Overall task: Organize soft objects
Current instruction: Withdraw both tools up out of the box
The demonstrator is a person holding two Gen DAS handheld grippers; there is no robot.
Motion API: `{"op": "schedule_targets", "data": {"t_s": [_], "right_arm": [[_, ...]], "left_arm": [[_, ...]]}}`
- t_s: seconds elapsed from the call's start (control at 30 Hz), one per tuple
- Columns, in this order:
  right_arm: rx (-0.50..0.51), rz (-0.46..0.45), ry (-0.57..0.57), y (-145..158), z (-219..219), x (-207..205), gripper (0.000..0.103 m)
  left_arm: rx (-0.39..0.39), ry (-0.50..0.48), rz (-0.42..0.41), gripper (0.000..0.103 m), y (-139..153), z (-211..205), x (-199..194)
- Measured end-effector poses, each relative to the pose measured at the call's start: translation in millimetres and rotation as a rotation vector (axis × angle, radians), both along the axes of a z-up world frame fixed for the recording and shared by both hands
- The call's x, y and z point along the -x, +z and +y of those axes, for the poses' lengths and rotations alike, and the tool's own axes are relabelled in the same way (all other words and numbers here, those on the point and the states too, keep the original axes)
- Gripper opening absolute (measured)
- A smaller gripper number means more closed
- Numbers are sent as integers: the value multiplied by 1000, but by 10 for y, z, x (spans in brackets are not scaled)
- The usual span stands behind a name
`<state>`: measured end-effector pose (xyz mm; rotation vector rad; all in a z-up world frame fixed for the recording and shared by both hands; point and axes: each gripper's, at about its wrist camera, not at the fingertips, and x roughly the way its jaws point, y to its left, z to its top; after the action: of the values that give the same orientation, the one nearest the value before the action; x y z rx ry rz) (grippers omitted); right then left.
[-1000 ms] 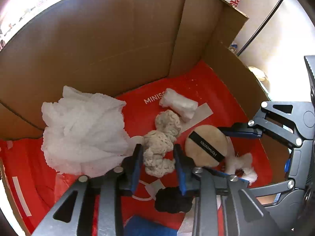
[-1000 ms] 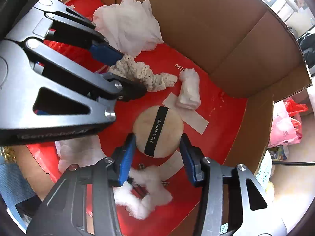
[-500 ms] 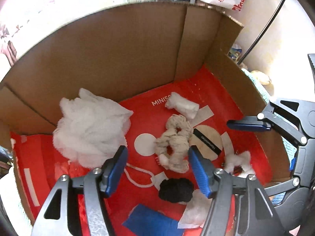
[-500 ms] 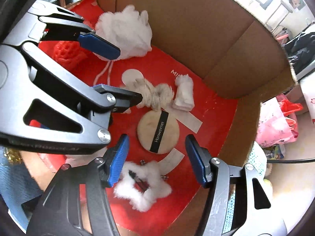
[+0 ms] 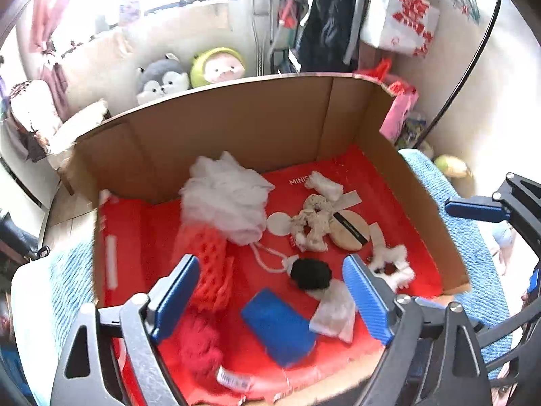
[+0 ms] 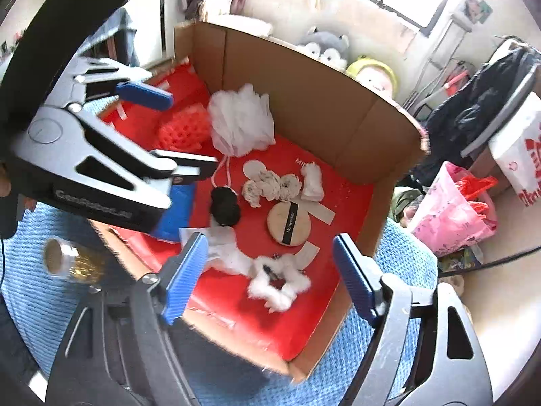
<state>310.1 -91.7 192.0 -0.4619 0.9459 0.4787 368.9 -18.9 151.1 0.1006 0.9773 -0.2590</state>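
Above the cardboard box [image 5: 236, 118], both tongs (left [image 5: 270, 299], right [image 6: 267, 275]) are opening, empty, over the scattered soft items.

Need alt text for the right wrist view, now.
An open cardboard box with a red floor holds soft items: a white mesh pouf, a round tan powder puff, a cream scrunchie and a black pom. The right gripper hangs above, jaws opening and empty.
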Motion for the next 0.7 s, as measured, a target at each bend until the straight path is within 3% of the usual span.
{"op": "schedule_targets", "data": {"t_s": [0.27,0.57,0.7], "right_arm": [[-91,-48,-75,167,-80,352,89],[-139,-69,-187,-59,-160,629,89],[-205,-49,-261,-179,-245,626,89]], "left_arm": [[40,40,-133,102,232,223,675],[83,114,-188,103,154,464,1166],[93,156,-201,103,34,579,1262]]}}
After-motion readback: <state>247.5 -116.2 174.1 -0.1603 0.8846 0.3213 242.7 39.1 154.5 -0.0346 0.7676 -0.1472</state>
